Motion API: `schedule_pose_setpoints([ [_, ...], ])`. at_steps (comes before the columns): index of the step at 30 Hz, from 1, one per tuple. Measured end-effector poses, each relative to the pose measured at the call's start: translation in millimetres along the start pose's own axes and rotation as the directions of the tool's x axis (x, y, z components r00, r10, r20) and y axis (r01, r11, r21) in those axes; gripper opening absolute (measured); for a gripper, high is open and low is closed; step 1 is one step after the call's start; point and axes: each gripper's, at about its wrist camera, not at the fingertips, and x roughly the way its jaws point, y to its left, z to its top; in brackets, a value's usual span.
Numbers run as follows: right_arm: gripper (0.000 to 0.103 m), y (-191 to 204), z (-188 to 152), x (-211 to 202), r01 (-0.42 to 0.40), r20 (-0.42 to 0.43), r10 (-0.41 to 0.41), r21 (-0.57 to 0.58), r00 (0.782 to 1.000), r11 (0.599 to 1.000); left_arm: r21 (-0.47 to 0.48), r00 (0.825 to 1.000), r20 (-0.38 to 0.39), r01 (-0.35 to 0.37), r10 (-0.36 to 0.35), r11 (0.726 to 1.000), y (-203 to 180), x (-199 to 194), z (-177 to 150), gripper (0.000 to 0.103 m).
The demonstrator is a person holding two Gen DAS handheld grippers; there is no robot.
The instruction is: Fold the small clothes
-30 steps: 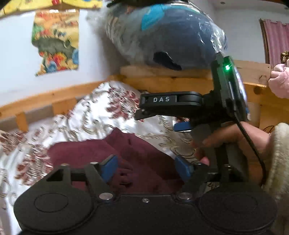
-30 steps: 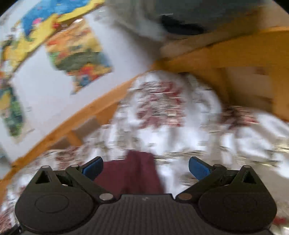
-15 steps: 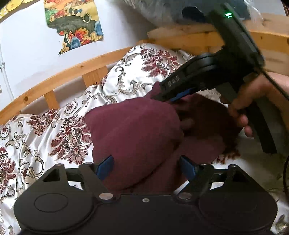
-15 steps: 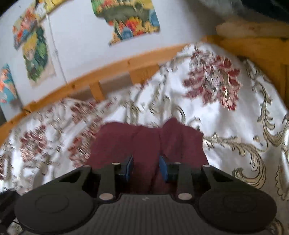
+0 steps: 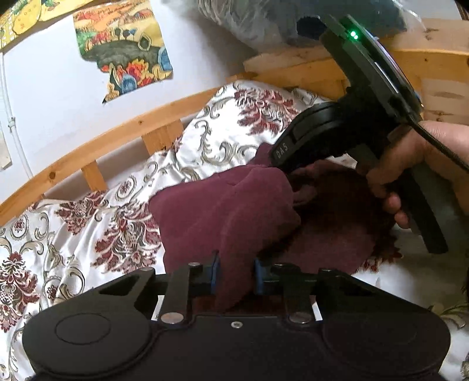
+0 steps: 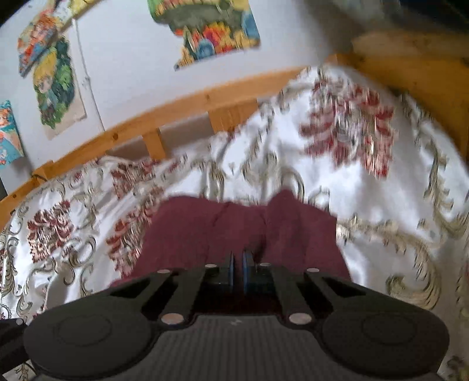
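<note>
A small maroon garment (image 5: 234, 211) lies rumpled on a white floral bedspread (image 5: 88, 222). My left gripper (image 5: 234, 277) is shut on a thick fold of the garment at its near edge. My right gripper (image 6: 238, 271) is shut on another part of the garment (image 6: 234, 228), its blue pads nearly touching. In the left wrist view the right gripper's black body (image 5: 351, 117) and the hand (image 5: 410, 167) holding it are at the garment's far right side; its fingertips are hidden there by the cloth.
A wooden bed rail (image 5: 117, 143) runs behind the bedspread along a white wall with torn posters (image 5: 123, 49). A plastic-wrapped dark bundle (image 5: 263, 20) sits on the wooden headboard (image 5: 433, 67) at the upper right.
Both grippers have closed on the maroon garment; a second ago both were open above it. The right wrist view is still blurred by motion.
</note>
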Motion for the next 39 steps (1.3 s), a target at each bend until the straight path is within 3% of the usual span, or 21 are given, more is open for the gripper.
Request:
schedule_pose_setpoints([
  [4,0.007,3,10,-21,0.025,0.071,-0.022,-0.041,0.997,0.999,-0.009,0.999,0.027,0.032,-0.031,0.999,-2,-10,6,0.023],
  [8,0.007,-3,13,-40,0.079,0.089,-0.074,-0.055,0.993,0.995,-0.002,0.996,0.051,0.066,-0.066,0.998,-11,-17,12,0.023],
  [13,0.007,-24,4,-59,0.145,0.049,-0.145,0.002,0.988,0.989,0.057,0.987,0.052,0.147,-0.15,0.988,-29,-23,14,0.023],
  [16,0.007,-37,-2,-57,0.139,-0.007,-0.139,0.056,0.99,0.989,0.093,0.988,0.017,0.152,-0.154,0.984,-37,-20,9,0.024],
  [22,0.007,-33,-6,-47,0.163,-0.046,-0.162,0.017,0.986,0.986,-0.048,0.978,-0.004,0.21,-0.211,0.976,-18,-17,7,0.032],
  [28,0.007,-35,-8,-46,0.175,-0.067,-0.173,0.025,0.983,0.984,-0.194,0.952,0.024,0.303,-0.305,0.933,7,-19,3,0.055],
  [30,0.007,-35,-9,-46,0.181,-0.072,-0.179,0.024,0.981,0.983,-0.233,0.94,0.05,0.34,-0.338,0.911,15,-20,2,0.074],
  [33,0.007,-34,-10,-47,0.195,-0.082,-0.193,0.016,0.978,0.981,-0.309,0.927,0.108,0.374,-0.359,0.874,32,-23,1,0.092],
  [36,0.007,-30,-11,-51,0.215,-0.094,-0.215,-0.002,0.972,0.977,-0.402,0.93,0.152,0.368,-0.335,0.838,51,-23,-1,0.102],
  [39,0.007,-26,-14,-55,0.236,-0.101,-0.237,-0.029,0.966,0.971,-0.512,0.947,0.135,0.318,-0.291,0.798,70,-15,-6,0.102],
])
